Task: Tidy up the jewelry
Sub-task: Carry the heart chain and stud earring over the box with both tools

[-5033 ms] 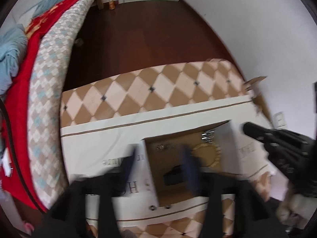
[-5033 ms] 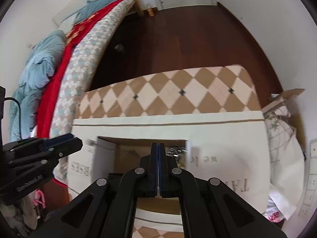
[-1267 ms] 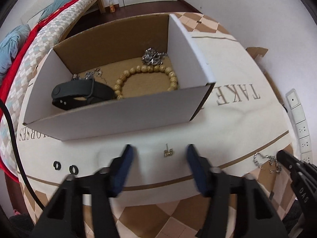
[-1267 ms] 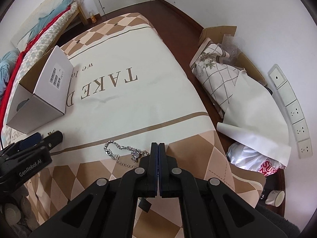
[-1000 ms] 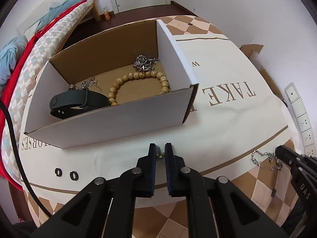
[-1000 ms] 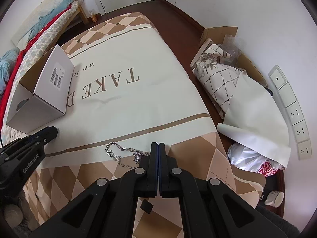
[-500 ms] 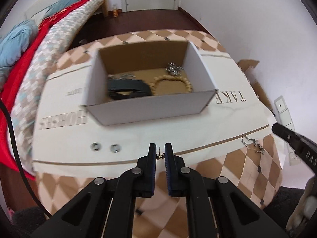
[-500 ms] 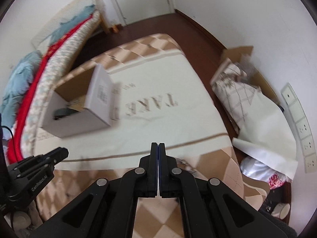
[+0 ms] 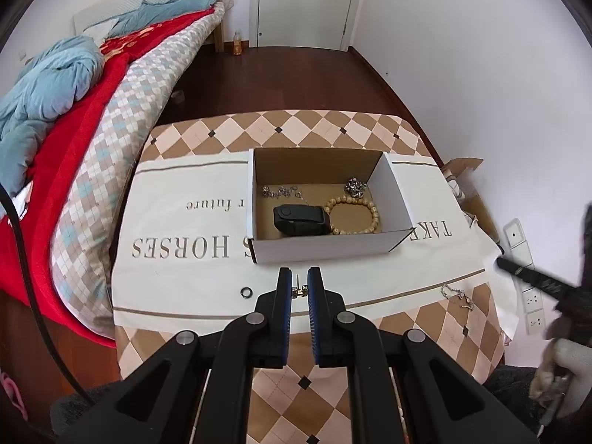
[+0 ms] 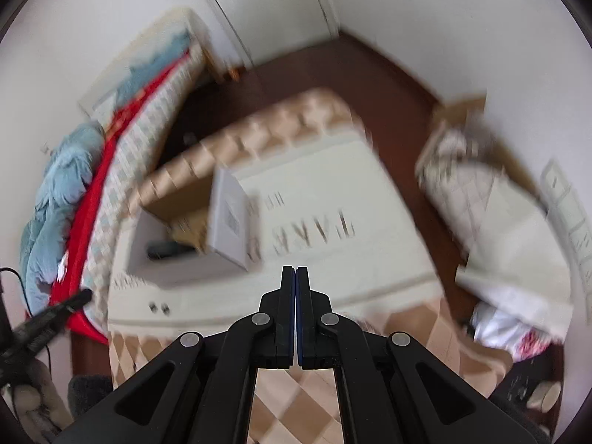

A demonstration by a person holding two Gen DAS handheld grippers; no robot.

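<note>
My left gripper (image 9: 299,288) is shut on a small gold earring (image 9: 299,290) and holds it high above the table, in front of the open cardboard box (image 9: 325,248). The box holds a black band (image 9: 300,219), a wooden bead bracelet (image 9: 355,215) and silver chains (image 9: 281,191). A silver chain bracelet (image 9: 458,295) lies on the cloth at the right. A small black ring (image 9: 245,291) lies left of the fingers. My right gripper (image 10: 296,285) is shut and empty, high above the table; its view is blurred.
A bed with red and blue bedding (image 9: 55,111) runs along the left. A wall with sockets (image 9: 518,236) and a box of wrapped things (image 10: 481,192) stand at the right. Dark wooden floor (image 9: 296,85) lies beyond the table.
The left gripper closed on the earring and lifted it up and back from the table. The right gripper also rose away from the silver chain bracelet, staying shut.
</note>
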